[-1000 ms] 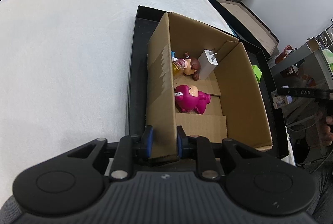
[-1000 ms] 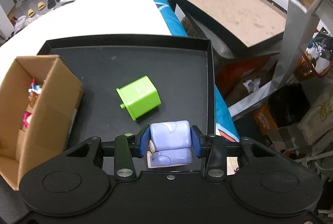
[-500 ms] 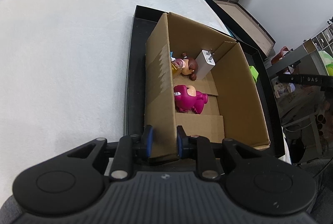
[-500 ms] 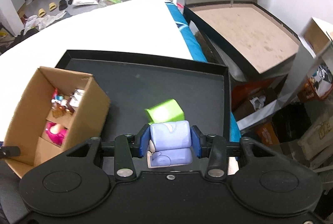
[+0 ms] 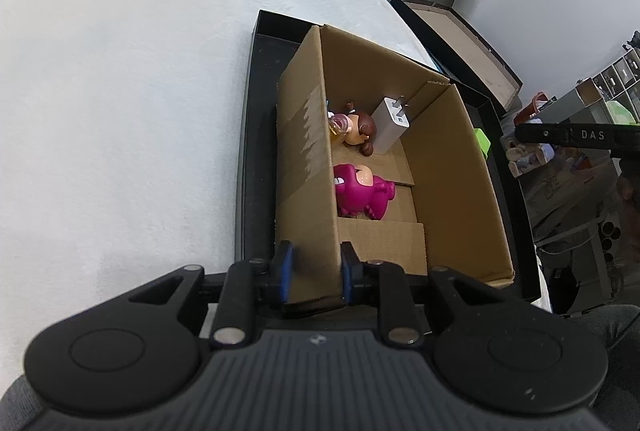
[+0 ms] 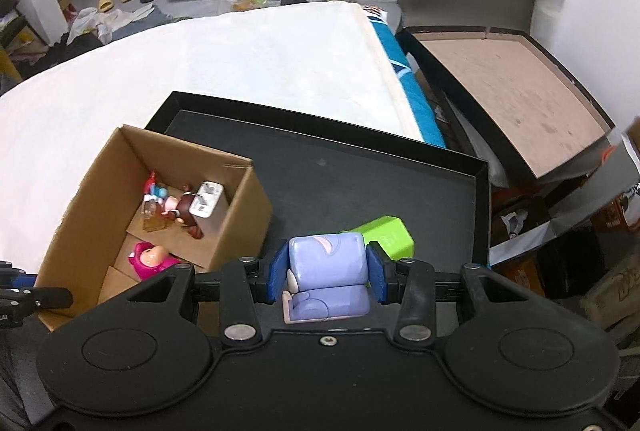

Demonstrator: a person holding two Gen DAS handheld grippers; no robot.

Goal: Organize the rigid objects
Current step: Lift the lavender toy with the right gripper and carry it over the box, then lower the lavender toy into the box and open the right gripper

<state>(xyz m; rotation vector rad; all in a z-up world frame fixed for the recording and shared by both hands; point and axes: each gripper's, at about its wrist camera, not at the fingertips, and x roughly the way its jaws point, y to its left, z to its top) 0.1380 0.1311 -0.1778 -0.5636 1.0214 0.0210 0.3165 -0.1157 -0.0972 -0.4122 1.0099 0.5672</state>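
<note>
Cardboard box (image 5: 448, 167) wall pinched in left claw (image 5: 314, 273); right claw (image 6: 327, 273) clamps lavender toy (image 6: 326, 267) above bare black tray (image 6: 360, 183).

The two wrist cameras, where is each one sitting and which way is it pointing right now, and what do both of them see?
Left wrist: sits on the left gripper, looking forward and down into the cardboard box; its fingers clamp the box's near wall.
Right wrist: sits on the right gripper, above the black tray; its fingers hold a lavender toy.
Shared: box, tray, pink toy, white charger, green block, white tabletop.
</note>
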